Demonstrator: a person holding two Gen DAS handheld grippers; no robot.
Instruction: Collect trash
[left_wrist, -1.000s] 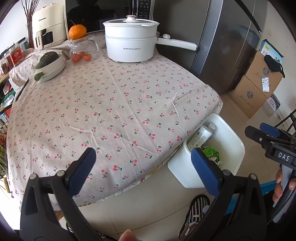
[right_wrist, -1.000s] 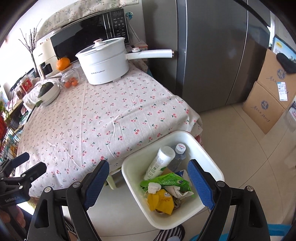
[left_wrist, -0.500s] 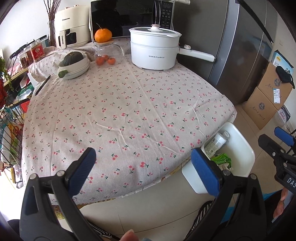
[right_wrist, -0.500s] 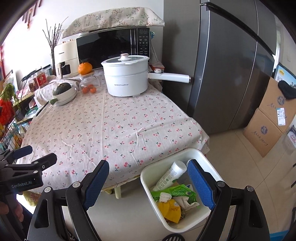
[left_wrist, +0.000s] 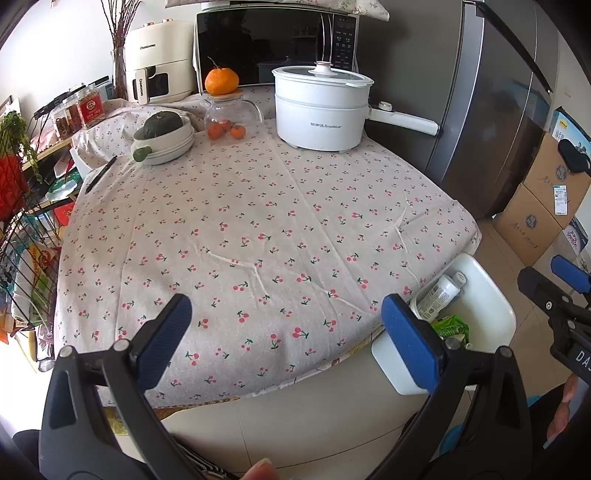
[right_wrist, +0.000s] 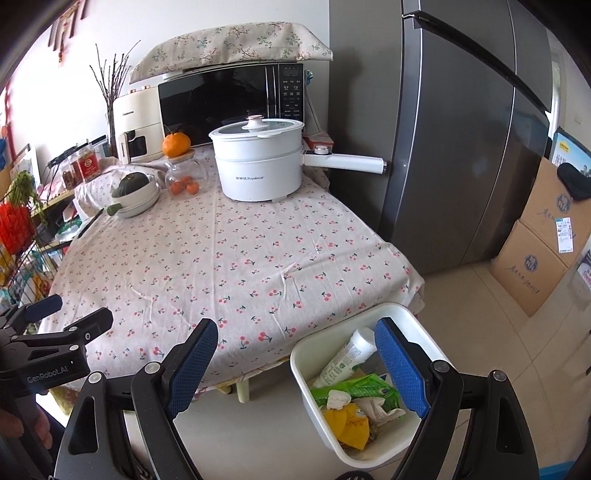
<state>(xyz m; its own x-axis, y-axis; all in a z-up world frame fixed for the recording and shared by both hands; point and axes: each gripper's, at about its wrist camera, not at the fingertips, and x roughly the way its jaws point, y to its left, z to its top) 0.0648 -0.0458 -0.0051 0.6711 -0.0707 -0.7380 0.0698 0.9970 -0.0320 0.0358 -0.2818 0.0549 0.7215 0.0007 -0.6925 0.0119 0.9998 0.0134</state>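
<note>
A white bin (right_wrist: 306, 360) stands on the floor at the table's near right corner; it also shows in the left wrist view (left_wrist: 495, 295). It holds a white bottle (right_wrist: 349, 354), a green wrapper (right_wrist: 365, 387), a yellow wrapper (right_wrist: 349, 421) and crumpled paper. My left gripper (left_wrist: 291, 339) is open and empty, held back from the table's near edge. My right gripper (right_wrist: 295, 365) is open and empty, above the floor beside the bin. Each gripper shows at the edge of the other's view.
The table (left_wrist: 258, 221) has a cherry-print cloth. At its far end stand a white pot (left_wrist: 319, 107) with a long handle, a glass jar with an orange on top (left_wrist: 221, 107) and stacked bowls (left_wrist: 162, 140). A fridge (right_wrist: 461, 129) and cardboard boxes (right_wrist: 535, 258) are on the right.
Both grippers have pulled back and tilted up from the bin and table. More of the far wall and microwave shows now. Both stayed open.
</note>
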